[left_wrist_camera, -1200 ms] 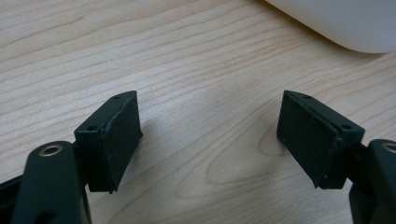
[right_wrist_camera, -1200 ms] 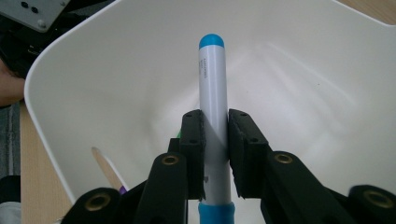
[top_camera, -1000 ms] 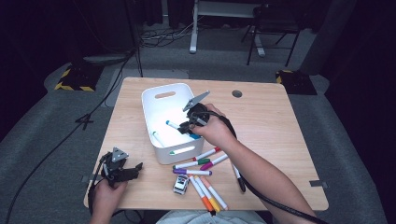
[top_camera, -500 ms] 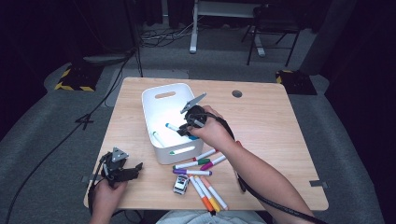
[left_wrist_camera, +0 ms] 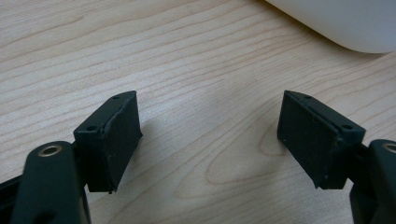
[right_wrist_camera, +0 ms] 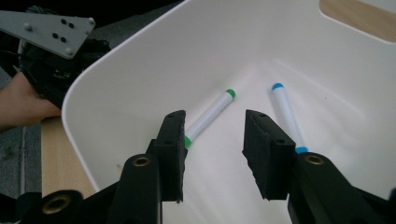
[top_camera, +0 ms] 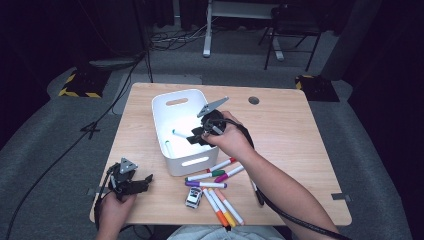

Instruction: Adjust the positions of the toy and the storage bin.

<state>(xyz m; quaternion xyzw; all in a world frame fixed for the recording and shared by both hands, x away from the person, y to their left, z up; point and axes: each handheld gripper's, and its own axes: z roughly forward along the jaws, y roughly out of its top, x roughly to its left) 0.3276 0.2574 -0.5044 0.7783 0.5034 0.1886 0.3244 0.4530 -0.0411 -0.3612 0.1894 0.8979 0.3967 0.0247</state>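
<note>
The markers are light, stiff plastic tubes, smooth enough to roll or slip, so I would take each one across the middle of its barrel, pads square to it, and not near a cap. Two already lie on the floor of the white bin (top_camera: 172,145): the green-capped marker (right_wrist_camera: 210,116) and the blue-capped marker (right_wrist_camera: 286,114), side by side but apart, seen just past my right tool (right_wrist_camera: 215,156). The loose markers (top_camera: 215,175) wait on the surface (top_camera: 300,150) at about 5 o'clock from the bin, fanned out near its front wall, with a small toy car (top_camera: 193,197) among them.

My right tool (top_camera: 197,136) hangs over the bin's 3 o'clock rim, pointing in. Its jaws have just been opening and now stand partly apart with nothing between them; the pads touch neither marker (the blue-capped one lies closest under the right-hand pad, so I judge it to be the one just let go).

My left tool (top_camera: 142,180) rests low near the surface's 7 o'clock corner, well apart from the bin. Its jaws are partly open over bare wood (left_wrist_camera: 205,93), holding and touching nothing.
</note>
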